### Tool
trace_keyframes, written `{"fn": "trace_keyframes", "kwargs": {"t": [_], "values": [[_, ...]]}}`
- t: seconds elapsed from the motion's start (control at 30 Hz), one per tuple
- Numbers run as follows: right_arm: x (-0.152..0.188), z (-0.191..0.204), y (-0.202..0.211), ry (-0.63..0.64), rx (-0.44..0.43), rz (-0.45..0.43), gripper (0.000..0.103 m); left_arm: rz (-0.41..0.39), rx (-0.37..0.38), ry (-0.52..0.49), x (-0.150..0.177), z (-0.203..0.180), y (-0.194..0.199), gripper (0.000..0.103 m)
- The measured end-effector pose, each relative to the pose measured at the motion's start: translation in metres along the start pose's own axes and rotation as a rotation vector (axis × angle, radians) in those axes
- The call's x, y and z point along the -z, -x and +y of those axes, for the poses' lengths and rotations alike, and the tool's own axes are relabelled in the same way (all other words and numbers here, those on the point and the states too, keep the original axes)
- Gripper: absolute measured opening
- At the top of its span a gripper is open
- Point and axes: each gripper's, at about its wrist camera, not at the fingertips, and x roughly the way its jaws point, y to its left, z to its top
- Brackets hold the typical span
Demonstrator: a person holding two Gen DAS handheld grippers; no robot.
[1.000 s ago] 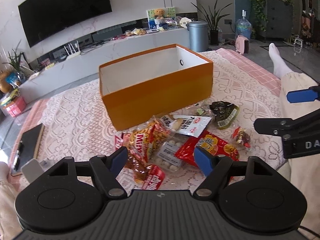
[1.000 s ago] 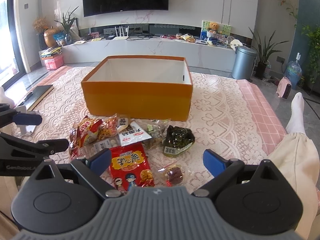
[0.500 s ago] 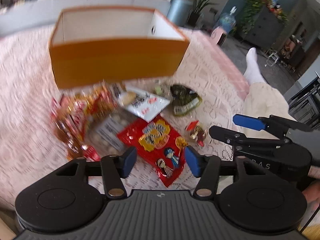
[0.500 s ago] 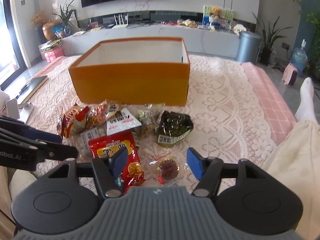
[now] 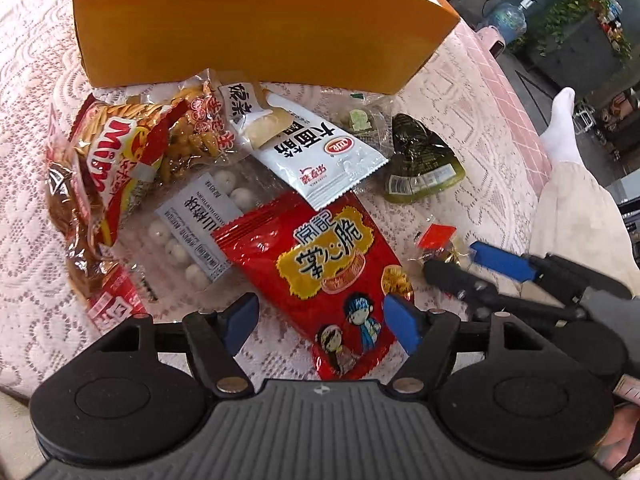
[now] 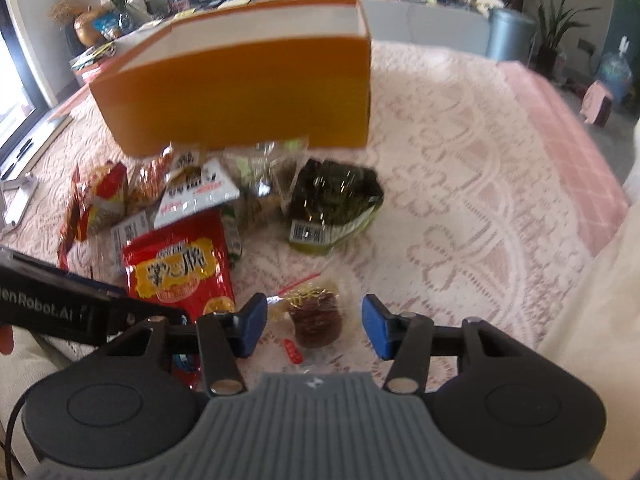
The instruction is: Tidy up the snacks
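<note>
The snacks are lying in a loose heap on the lace cloth of the worktop (image 6: 460, 208), just in front of the near wall of the orange box (image 5: 256, 20), which is standing open-topped and waiting to receive them. Nearest to you, the red packet (image 5: 320, 268) is lying flat on top of the heap's near side, overlapping the clear pack of white balls (image 5: 192, 224), and you are bringing your left gripper (image 5: 320, 320) down over its near end with the jaws spread to either side of it, not yet touching as far as the view shows; that width looks chosen so the packet can be taken across its short side. Your right gripper (image 6: 312, 324) is hovering with jaws also spread, straddling the small clear-wrapped sweet (image 6: 316, 316) that is lying apart from the heap toward the near edge, which suggests you are lining up two picks at once. Behind these, the white sachet (image 5: 320, 160) is resting partly over the red packet's far end, so lifting the red one may be dragging it along. The dark green pouch (image 6: 332, 204) is sitting alone toward the right, and the orange crisp bags (image 5: 120, 152) are crowding the left, nearly touching the box.
</note>
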Motion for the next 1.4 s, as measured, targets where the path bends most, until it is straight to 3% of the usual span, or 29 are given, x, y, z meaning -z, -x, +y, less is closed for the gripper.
{"fn": "trace_keyframes", "kwargs": {"t": [0.33, 0.4, 0.63, 0.83, 1.2, 1.4], "values": [[-0.002, -0.013, -0.017, -0.045, -0.011, 0.005, 0.052, -0.018, -0.023, -0.015, -0.002, -0.008, -0.015, 0.087], [-0.003, -0.014, -0.02, -0.052, -0.013, 0.003, 0.051, -0.029, -0.021, -0.032, -0.001, -0.011, -0.016, 0.082], [-0.002, -0.009, -0.02, -0.031, -0.023, 0.002, 0.046, -0.093, 0.019, -0.057, 0.001, -0.013, -0.001, 0.042], [0.0, 0.002, -0.01, 0.021, -0.001, -0.02, 0.046, -0.136, 0.056, -0.068, 0.008, -0.012, 0.016, 0.03], [-0.006, 0.02, 0.024, 0.056, 0.013, -0.094, 0.046, -0.303, 0.001, -0.134, 0.017, -0.018, 0.069, 0.029], [-0.03, 0.037, 0.051, 0.116, 0.0, -0.163, 0.046, -0.433, -0.038, -0.135, 0.006, -0.01, 0.113, 0.029]]}}
